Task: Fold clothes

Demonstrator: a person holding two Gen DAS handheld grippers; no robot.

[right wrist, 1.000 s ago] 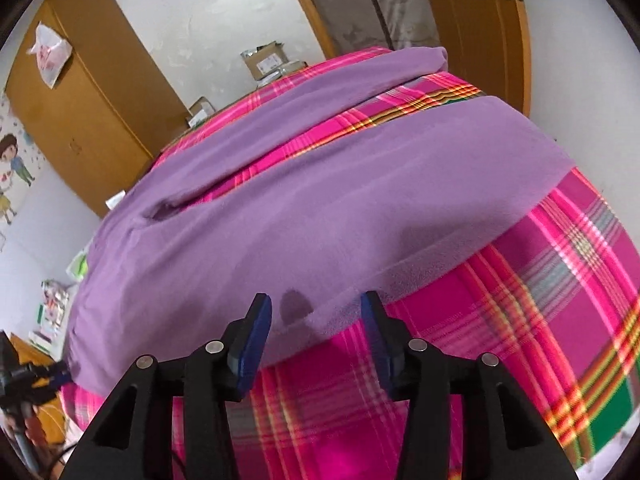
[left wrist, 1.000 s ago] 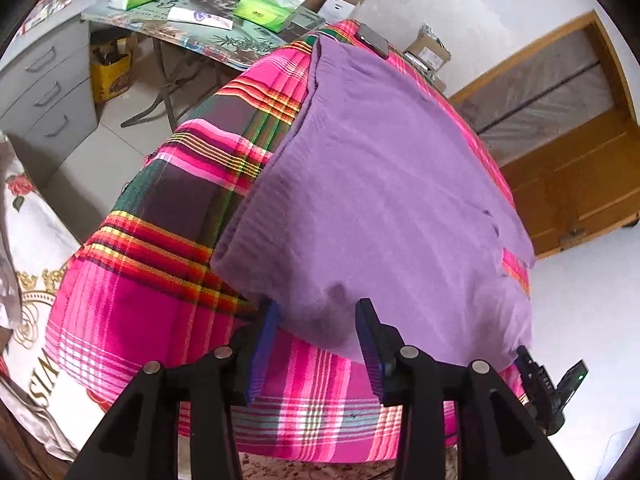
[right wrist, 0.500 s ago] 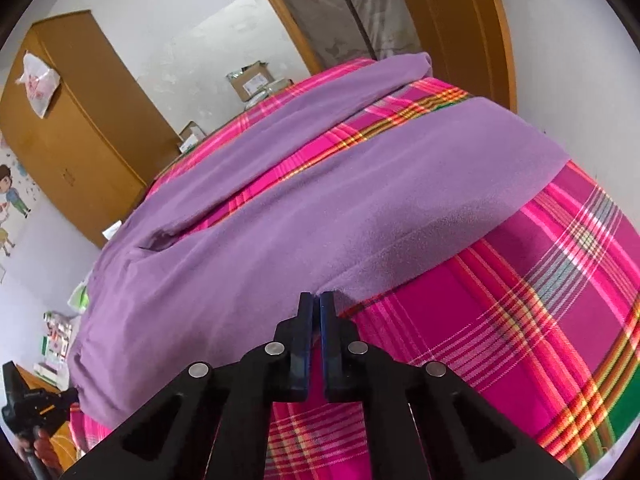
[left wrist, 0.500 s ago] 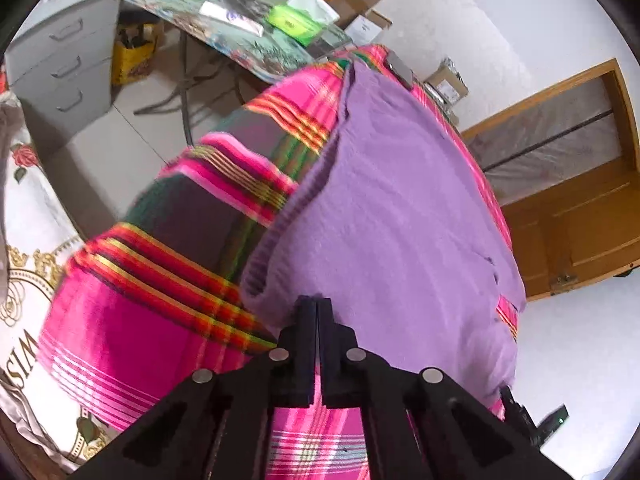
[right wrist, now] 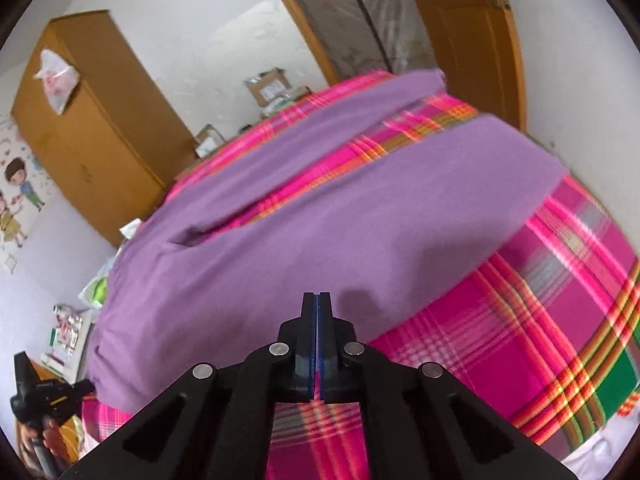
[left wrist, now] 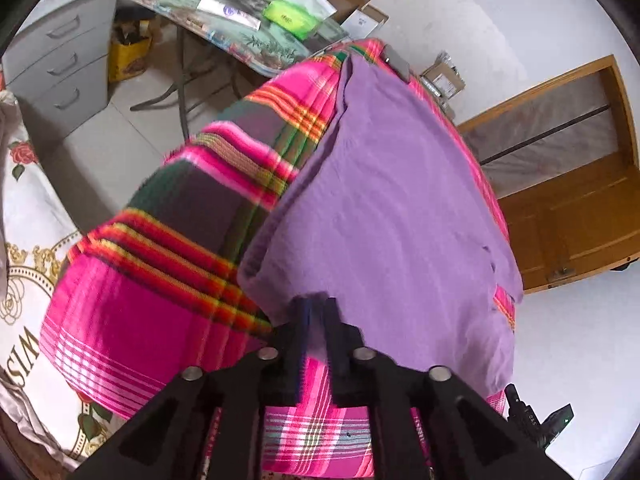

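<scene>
the purple garment (left wrist: 392,200) lies spread flat on the pink plaid blanket (left wrist: 140,320); the left hand-held gripper (left wrist: 315,308) pinches its near hem, jaws easing apart with cloth between them; the right hand-held gripper (right wrist: 316,304), fully closed, grips its near edge.

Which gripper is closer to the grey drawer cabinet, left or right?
Left. The left gripper views the grey drawer cabinet across the floor; the right gripper works the purple garment further off.

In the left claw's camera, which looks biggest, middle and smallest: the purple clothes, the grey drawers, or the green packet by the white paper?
Largest to smallest, as they look:
1. purple clothes
2. grey drawers
3. green packet
The drawers and packet sit farther away, so their real sizes are unsure.
</scene>
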